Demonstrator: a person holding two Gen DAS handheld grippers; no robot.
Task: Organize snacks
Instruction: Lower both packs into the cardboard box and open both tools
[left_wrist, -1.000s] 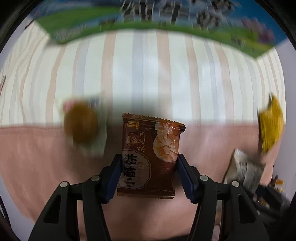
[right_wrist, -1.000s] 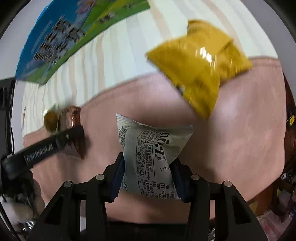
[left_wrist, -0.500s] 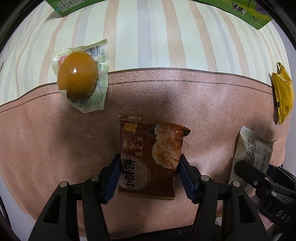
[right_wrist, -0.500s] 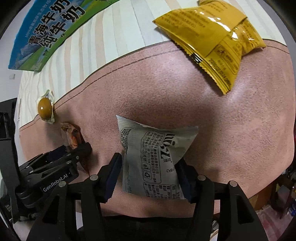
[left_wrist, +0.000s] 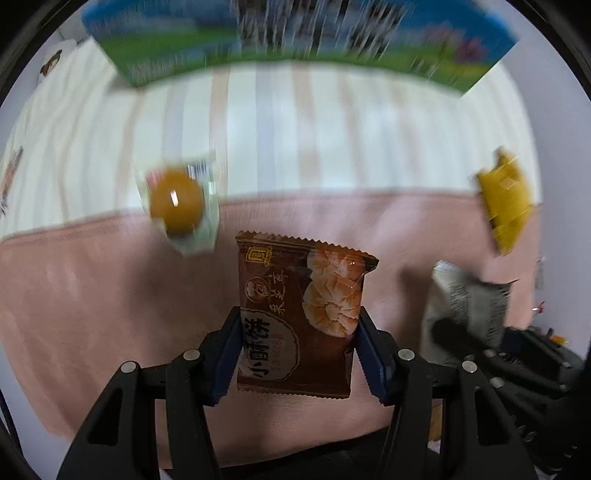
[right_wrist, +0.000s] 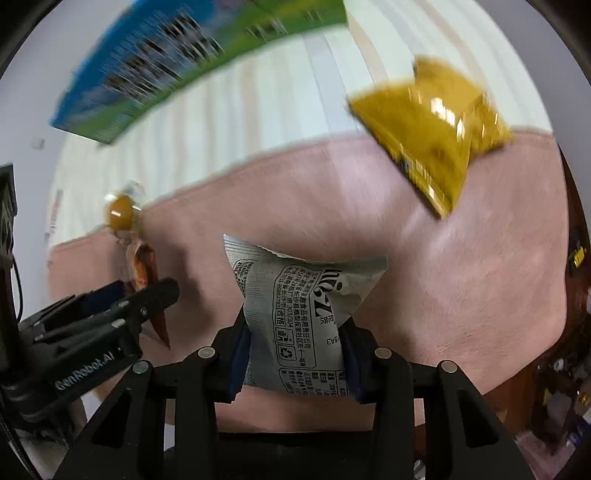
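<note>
My left gripper (left_wrist: 297, 332) is shut on a brown biscuit packet (left_wrist: 301, 314) and holds it above the pink cloth (left_wrist: 92, 295). My right gripper (right_wrist: 293, 339) is shut on a grey snack packet (right_wrist: 299, 314), also lifted. The grey packet shows at the right of the left wrist view (left_wrist: 469, 302). The left gripper with the brown packet (right_wrist: 142, 269) shows at the left of the right wrist view. A wrapped braised egg (left_wrist: 177, 201) lies at the cloth's far edge. A yellow snack bag (right_wrist: 432, 133) lies far right.
A blue and green milk carton box (left_wrist: 295, 37) stands at the back on the striped cloth (left_wrist: 295, 140). It also shows in the right wrist view (right_wrist: 177, 62). The table's right edge and clutter beyond it (right_wrist: 569, 369) are close.
Both grippers have risen and tilted up from the low position half a second ago, each still holding its packet. The views are now motion-blurred and the milk box is back in sight.
</note>
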